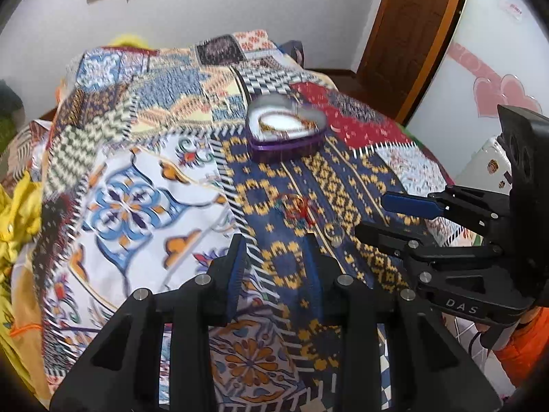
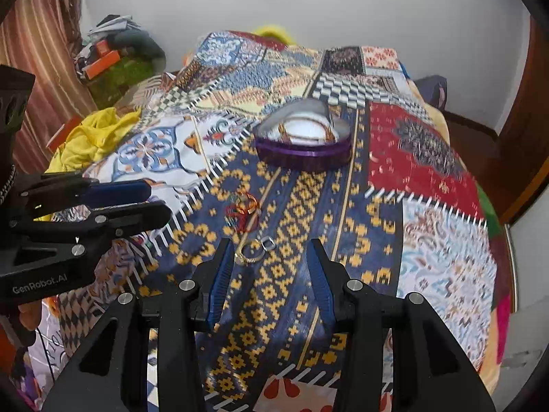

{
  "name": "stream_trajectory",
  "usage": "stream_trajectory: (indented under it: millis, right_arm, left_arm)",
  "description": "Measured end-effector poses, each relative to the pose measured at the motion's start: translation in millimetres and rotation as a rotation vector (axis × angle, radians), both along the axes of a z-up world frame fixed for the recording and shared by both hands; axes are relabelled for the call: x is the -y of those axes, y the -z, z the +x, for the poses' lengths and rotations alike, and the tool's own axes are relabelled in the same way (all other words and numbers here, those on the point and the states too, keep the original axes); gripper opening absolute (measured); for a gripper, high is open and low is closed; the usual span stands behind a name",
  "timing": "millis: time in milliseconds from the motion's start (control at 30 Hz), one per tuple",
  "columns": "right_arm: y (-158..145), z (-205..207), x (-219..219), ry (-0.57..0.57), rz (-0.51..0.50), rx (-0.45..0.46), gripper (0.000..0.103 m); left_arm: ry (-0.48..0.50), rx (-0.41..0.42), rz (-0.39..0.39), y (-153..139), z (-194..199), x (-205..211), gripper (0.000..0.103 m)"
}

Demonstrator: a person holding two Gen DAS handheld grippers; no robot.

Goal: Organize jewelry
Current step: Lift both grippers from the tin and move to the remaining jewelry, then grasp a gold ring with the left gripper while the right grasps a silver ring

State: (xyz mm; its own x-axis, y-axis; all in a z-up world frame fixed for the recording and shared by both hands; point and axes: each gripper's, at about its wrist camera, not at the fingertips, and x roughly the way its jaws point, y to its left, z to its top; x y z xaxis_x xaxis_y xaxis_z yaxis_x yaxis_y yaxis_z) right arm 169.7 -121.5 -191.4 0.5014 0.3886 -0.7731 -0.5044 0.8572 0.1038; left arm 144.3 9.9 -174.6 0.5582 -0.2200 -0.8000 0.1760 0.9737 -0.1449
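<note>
On right hand-held gripper [image 1: 372, 214]: "DAS" lettering [image 1: 461, 305]

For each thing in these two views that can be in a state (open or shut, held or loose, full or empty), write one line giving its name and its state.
Heart-shaped box: lid off, open, jewelry inside.
Red and gold bangles: loose on the quilt, unheld.
Gold rings: loose on the quilt, unheld.
Left gripper: open, empty.
Right gripper: open, empty, gold rings just ahead.
Door: too little shows to tell.

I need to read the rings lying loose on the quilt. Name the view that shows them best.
Right wrist: the rings lie close and fairly sharp, just beyond the claw. Left wrist shows them small and blurred.
</note>
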Motion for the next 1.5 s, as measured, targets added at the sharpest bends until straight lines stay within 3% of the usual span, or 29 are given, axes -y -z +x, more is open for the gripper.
stream_trajectory:
  millis: [467,633,733,800,1367,1500]
  right_arm:
    - [9.4,8.2,35.9,0.076,0.003,-0.038,0.04]
    - [8.8,9.6,39.7,0.077,0.01,-0.035,0.04]
    - [9.0,10.3,39.2,0.076,0.003,-0.028,0.04]
    - [9.5,10.9,38.9,0.073,0.008,-0.03,0.04]
    - [19.0,14.9,-1.4,-0.031,-0.007,-0.011,0.04]
    - [22.7,13.7,-11.2,-0.052,-0.043,0.013,0.023]
  left_arm:
    - [0.099,-0.078,-0.019,30.0,16.5,47.7,0.033]
    - [0.094,-0.069,-0.014,34.8,22.6,54.9,0.033]
    - [0.085,-0.066,-0.025,35.5,26.9,53.8,0.03]
    - [0.078,-0.064,-0.025,36.1,27.7,52.0,0.015]
    - [-0.011,0.003,-0.052,16.9,9.5,9.4,0.015]
    - [-0.032,0.012,-0.058,14.9,8.6,-0.1,0.015]
